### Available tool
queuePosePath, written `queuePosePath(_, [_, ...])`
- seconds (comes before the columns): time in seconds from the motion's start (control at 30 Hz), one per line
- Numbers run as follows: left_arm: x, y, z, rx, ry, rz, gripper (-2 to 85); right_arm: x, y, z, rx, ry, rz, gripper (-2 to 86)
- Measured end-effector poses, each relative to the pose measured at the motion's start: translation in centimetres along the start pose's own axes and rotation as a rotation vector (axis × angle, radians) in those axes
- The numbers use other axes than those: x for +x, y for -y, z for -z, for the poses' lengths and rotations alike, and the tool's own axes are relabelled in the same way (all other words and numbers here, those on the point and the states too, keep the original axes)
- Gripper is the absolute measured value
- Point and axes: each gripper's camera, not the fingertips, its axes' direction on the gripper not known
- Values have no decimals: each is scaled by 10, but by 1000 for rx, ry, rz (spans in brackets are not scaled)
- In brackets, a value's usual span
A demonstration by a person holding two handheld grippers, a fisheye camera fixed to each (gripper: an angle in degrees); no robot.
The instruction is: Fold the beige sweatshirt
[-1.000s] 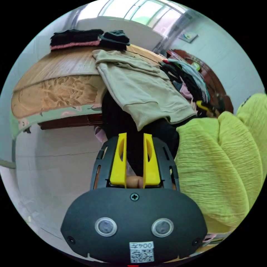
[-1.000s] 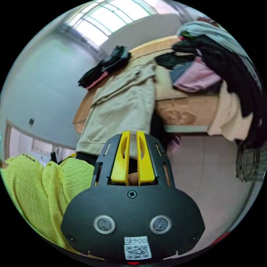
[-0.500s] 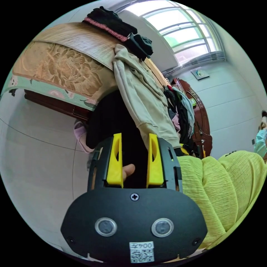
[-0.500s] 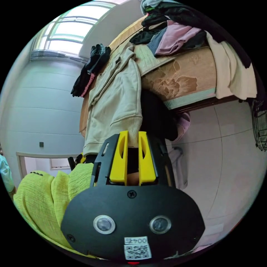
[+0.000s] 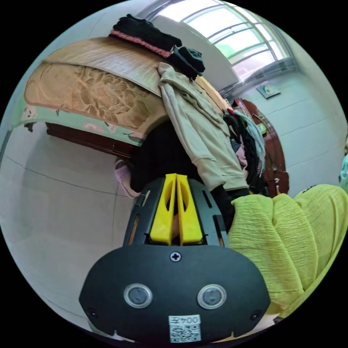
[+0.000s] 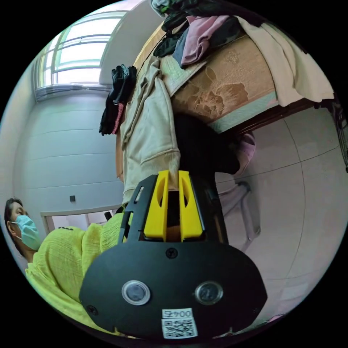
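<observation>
Tiled floor spreads below and to the left of my left claw; beyond its tips stands a bed topped with a woven mat, a window behind. The beige sweatshirt hangs over the bed's edge, just beyond and to the right of the left claw's tips. That claw's jaws are pressed together with nothing between them. My right claw is nearly closed; the sweatshirt's ribbed hem sits at its tips, but I cannot tell whether it is pinched.

Risks, as I judge them:
- Sweatshirt slides to the floor (most of it overhangs).
- A one-sided pull drags it askew.
- The loose clothes pile beyond the right claw's tips snags or gets pulled along.
</observation>
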Motion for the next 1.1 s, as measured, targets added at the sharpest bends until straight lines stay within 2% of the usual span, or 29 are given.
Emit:
queuePosePath(0.1, [-8,0,-7,5,-123,32,102,6,0,23,52,52,-19,115])
queuePosePath(0.17, [-7,4,-28,-52,-222,43,147,9,1,38,97,94,-29,134])
queuePosePath(0.33, [10,9,-63,-84,-267,7,171,9,7,38,57,144,-40,142])
queuePosePath(0.57, [3,-2,-62,37,-329,75,144,0,-4,19,-20,202,-22,139])
queuePosePath(0.87, [15,0,-88,-1,-275,58,106,-3,-12,26,-4,229,-1,132])
queuePosePath(0.97, [16,-2,-90,14,-225,88,49,-2,-13,26,-9,217,-7,103])
queuePosePath(1.1, [27,-1,-86,65,-261,62,27,-8,-18,39,17,170,-7,47])
